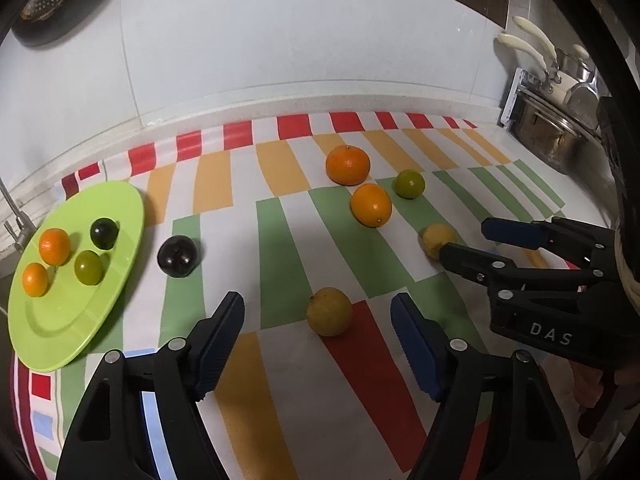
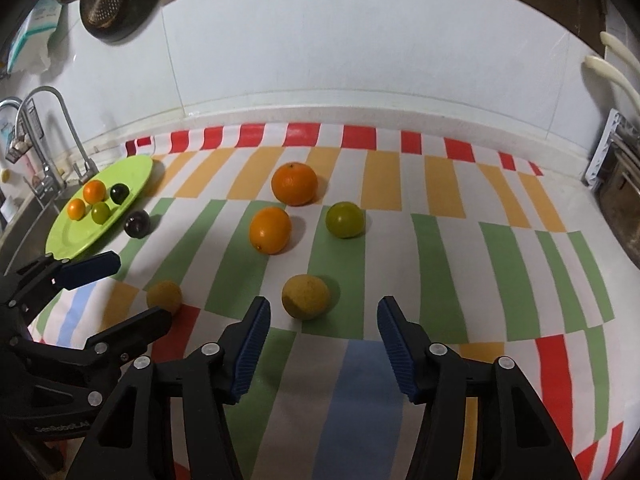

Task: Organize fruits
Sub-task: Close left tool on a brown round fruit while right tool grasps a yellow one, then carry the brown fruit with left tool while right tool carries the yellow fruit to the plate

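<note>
Right wrist view: yellow lemon point(image 2: 305, 296) just beyond gaping right gripper point(image 2: 322, 344); firm, round, roll-prone, best pinched across middle. Left gripper point(image 2: 132, 288) likewise spread, empty.

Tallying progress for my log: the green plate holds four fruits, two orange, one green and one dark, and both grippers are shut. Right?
Not quite. The green plate does hold two orange, one green and one dark fruit, but the left gripper and right gripper are both open and empty, as each wrist view shows.
</note>
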`<state>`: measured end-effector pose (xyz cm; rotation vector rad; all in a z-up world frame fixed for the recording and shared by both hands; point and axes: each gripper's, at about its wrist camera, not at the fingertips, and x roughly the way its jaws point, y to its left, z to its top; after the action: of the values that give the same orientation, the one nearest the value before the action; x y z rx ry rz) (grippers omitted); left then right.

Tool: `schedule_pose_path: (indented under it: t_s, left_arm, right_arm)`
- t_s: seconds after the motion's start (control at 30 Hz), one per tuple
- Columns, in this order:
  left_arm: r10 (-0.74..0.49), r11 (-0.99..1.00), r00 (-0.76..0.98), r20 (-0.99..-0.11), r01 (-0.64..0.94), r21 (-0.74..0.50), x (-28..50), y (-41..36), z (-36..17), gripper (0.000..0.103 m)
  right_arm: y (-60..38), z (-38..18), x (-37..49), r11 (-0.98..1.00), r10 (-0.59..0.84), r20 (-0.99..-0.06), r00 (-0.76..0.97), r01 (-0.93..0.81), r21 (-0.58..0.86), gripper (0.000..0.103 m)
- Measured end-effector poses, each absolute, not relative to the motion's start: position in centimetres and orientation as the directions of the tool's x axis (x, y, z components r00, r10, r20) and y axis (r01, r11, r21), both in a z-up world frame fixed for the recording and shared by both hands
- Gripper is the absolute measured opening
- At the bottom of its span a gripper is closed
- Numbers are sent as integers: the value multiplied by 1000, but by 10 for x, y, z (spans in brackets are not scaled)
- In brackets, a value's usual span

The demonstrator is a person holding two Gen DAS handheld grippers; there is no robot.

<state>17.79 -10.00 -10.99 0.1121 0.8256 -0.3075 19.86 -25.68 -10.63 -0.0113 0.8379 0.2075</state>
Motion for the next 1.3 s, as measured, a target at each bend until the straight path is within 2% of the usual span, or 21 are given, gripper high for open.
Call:
schedule_pose_path:
  t_s: [0.2,0.27,0.33,0.47,0.57,0.63,1.3]
  left_arm:
    - [-250,940,618,-745,341,-32,182,-105,-115,62]
    - [-258,935,610,-749,353,-35,183,-108,-117,57]
    - [-271,929,595,-756,367,-44,184,-110,-119,48]
    - [-275,927,580,-766,373,-51,184,-110,-121,39]
    - [-270,930,577,-771,365,-53,184,-109,-122,27]
    - [-273,930,574,-772,363,-59,184,-107,-122,25]
    - [-255,949,681,-687,314,-41,148,-75,-77,25]
  right_arm:
    - [-255,-116,206,977,187,-756,627,-198,78,51]
    - [-253,-118,208,975,193,-760,621,-205,81,46]
    - [-252,-119,210,975,193,-761,620,-209,78,45]
    - [-248,-121,214,972,200,-762,616,-220,77,39]
    - [-246,-121,215,971,204,-761,616,-225,78,33]
    - [-244,-121,215,971,206,-760,616,-226,81,30]
    - [-224,-78,171,957,272,-688,672,-265,120,30]
